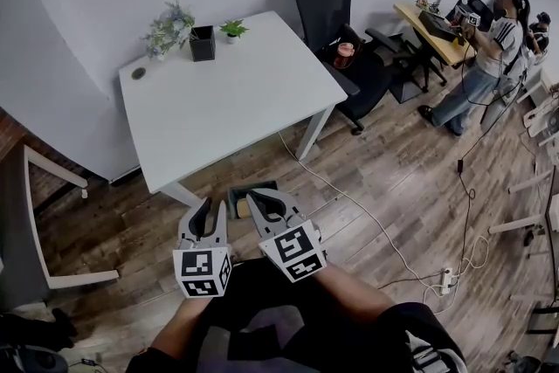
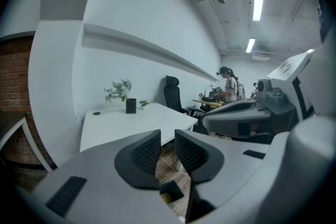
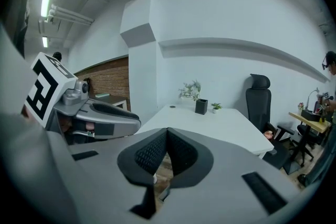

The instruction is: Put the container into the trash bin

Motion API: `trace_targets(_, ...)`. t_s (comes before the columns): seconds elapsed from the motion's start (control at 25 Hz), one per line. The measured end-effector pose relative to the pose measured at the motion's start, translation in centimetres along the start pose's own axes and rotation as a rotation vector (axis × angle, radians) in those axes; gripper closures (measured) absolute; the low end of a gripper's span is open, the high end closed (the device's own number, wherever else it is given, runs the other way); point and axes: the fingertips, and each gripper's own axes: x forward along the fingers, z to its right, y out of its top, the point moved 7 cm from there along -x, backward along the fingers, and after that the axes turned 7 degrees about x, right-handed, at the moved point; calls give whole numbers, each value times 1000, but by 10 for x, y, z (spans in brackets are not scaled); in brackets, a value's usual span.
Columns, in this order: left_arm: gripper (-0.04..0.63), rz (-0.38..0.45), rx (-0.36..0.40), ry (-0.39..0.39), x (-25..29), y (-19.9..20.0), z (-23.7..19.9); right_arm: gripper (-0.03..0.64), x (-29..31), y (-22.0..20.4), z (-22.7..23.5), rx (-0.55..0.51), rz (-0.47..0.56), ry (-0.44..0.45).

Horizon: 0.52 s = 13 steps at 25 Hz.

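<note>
Taking for the container (image 1: 239, 208) a tan item inside the trash bin (image 1: 253, 186), unconfirmed; lies on the floor (image 1: 393, 188) just ahead of both sets of tips; found left gripper (image 1: 206, 210) slightly parted, nothing between; found right gripper (image 1: 261, 202) pressed together, empty; judged risks: tipping the bin with tips so near, or mistaking the item; seen in head view only: bin contents; in left gripper view, merely a bin corner below the jaws; in right gripper view, barely a floor strip.

Desk (image 1: 218, 111) smooth matt white — floor (image 1: 393, 183) wood planks
</note>
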Motion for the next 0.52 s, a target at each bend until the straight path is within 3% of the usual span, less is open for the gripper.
trace_targets(0.52, 512, 13, 3, 9, -8, -1, -1, 604, -5, 0, -4, 15, 12, -15)
